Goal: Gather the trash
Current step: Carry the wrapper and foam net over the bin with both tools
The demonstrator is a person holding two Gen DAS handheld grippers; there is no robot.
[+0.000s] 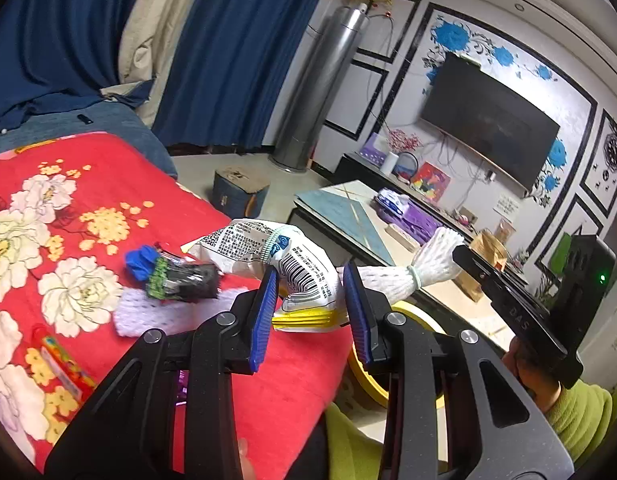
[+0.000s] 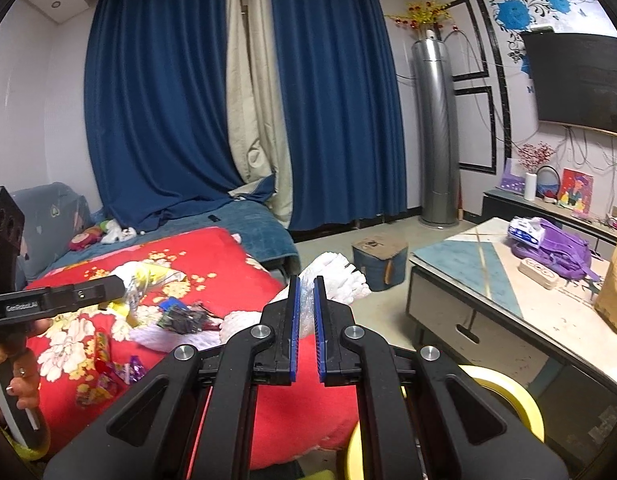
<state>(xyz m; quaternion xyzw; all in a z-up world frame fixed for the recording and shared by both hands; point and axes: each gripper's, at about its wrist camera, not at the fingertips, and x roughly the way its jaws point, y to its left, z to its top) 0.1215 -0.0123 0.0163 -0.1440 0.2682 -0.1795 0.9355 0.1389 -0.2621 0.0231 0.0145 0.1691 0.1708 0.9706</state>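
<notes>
Left gripper (image 1: 310, 292) pinches a white snack bag (image 1: 268, 256), blue pads on either side of its barcode end. Bag hangs over the near edge of the red floral blanket (image 1: 88, 208); its yellow crimped end sits low between the jaws.

Right gripper (image 2: 306, 300) has its pads pressed nearly together on a white foam net sleeve (image 2: 336, 276). The frilled end of the sleeve fans out above the fingertips. In the left wrist view the same sleeve stretches from beside the left gripper's right finger across to the right gripper's black tip, with a pale green band around its middle.

More trash on the blanket:
- dark wrapper (image 1: 184, 280) with green print, touching a blue crumpled scrap (image 1: 142, 262)
- second foam net (image 1: 164, 314), flat, just beside the dark wrapper
- small bright candy wrappers (image 2: 108, 376) near the blanket's front corner

Yellow bin (image 2: 504, 400) on the floor below the grippers, rim only partly seen between bed and table.

Low table (image 2: 468, 264) to the right carries a purple bag (image 2: 556, 248) and a brown paper bag (image 2: 616, 292). Blue curtains (image 2: 160, 100), silver column unit (image 2: 436, 128) and wall TV (image 2: 580, 80) behind.

Person's hand (image 2: 20, 376) on the left gripper's handle; green sleeve (image 1: 580, 412) at the right hand.
</notes>
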